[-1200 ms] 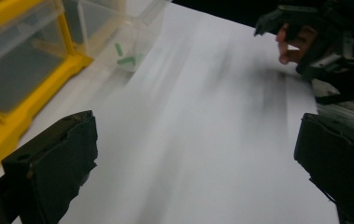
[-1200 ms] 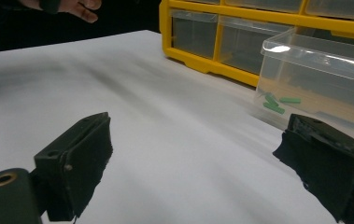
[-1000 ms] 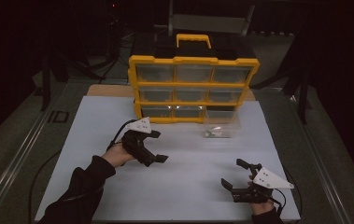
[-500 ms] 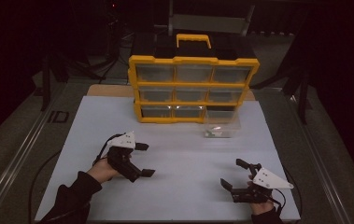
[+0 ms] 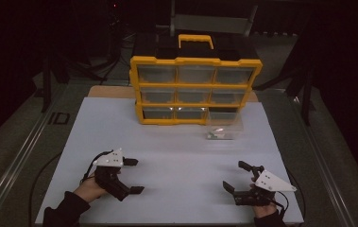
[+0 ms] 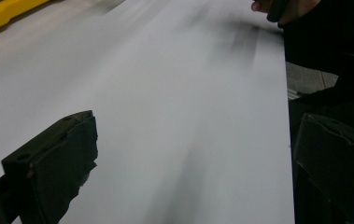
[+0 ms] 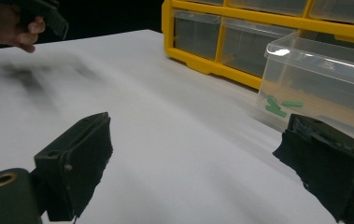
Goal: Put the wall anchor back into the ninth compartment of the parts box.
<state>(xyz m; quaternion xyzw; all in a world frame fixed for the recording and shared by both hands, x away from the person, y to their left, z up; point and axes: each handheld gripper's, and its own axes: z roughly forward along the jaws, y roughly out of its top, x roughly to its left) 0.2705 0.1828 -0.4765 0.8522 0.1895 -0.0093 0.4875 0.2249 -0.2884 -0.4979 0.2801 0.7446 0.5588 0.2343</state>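
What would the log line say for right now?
left gripper: open, empty, near table edge | right gripper: open, empty | clear drawer: out on white board, green bits inside | yellow cabinet: behind

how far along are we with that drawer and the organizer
Done: one clear drawer is out of the yellow organizer, standing on the white board before its empty bottom-right slot, small green pieces inside. In hand: nothing; the left gripper and right gripper are open near the front edge. Left: probably handling the pieces and sliding the drawer back.
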